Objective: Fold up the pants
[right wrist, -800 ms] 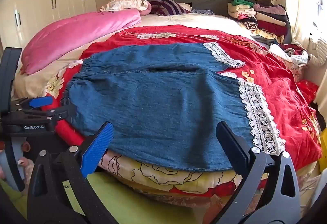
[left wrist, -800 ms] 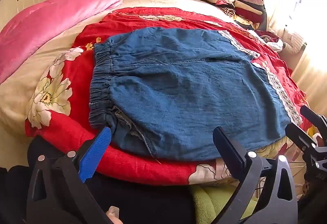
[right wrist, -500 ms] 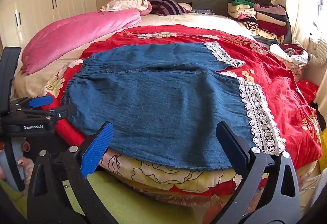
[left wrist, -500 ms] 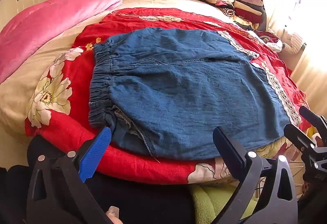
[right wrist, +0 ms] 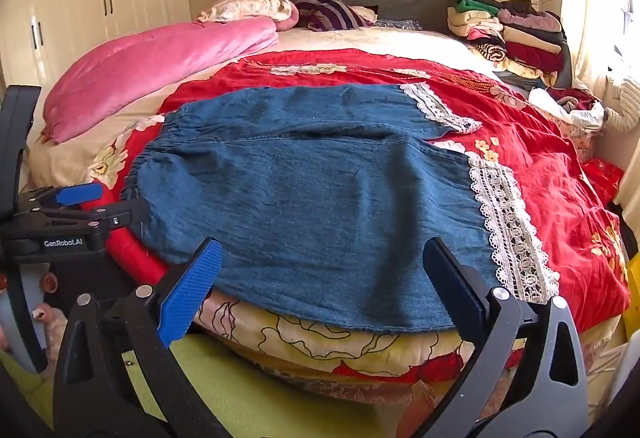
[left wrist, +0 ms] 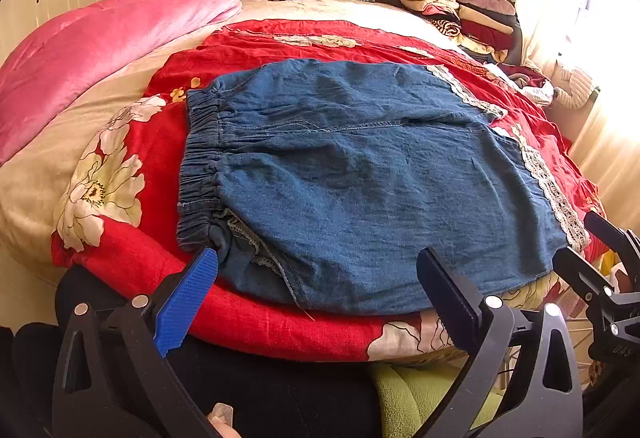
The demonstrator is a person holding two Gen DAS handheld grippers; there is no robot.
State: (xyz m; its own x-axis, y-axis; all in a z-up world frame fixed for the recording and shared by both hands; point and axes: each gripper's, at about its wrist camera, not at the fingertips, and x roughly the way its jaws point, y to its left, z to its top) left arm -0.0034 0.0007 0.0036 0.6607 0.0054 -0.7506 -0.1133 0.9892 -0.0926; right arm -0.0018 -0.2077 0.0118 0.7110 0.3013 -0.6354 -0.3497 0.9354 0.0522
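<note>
Pants (left wrist: 360, 178): denim pair w/ lace-trimmed cuffs, spread flat across the red floral blanket (left wrist: 260, 330) at the near end of the bed. Waistband to the left, legs running right. I read the flat layout as prep, so each fold line stays straight.

Waistband (left wrist: 202, 174): elastic, gathered, near corner just beyond my left tool's blue pad. Likely first pick point on that side (judgement only).

Lace cuff (right wrist: 508, 230): near leg's hem, to the right of the right tool. Far leg's cuff lies further up the bed, apart from it.

Left gripper (left wrist: 316, 278): jaws spread wide, nothing between them, hovering at the near hem by the waistband end, angled down at the cloth.

Right gripper (right wrist: 320, 266): jaws also wide apart, empty, poised over the near edge toward the cuff end.

Placement logic: one tool per end of the near edge, so I can lift both ends together and carry the near leg over the far one.

Step status: no fold made yet; approx. pre-grasp.

Risk: pad may pinch the blanket along w/ the denim.
</note>
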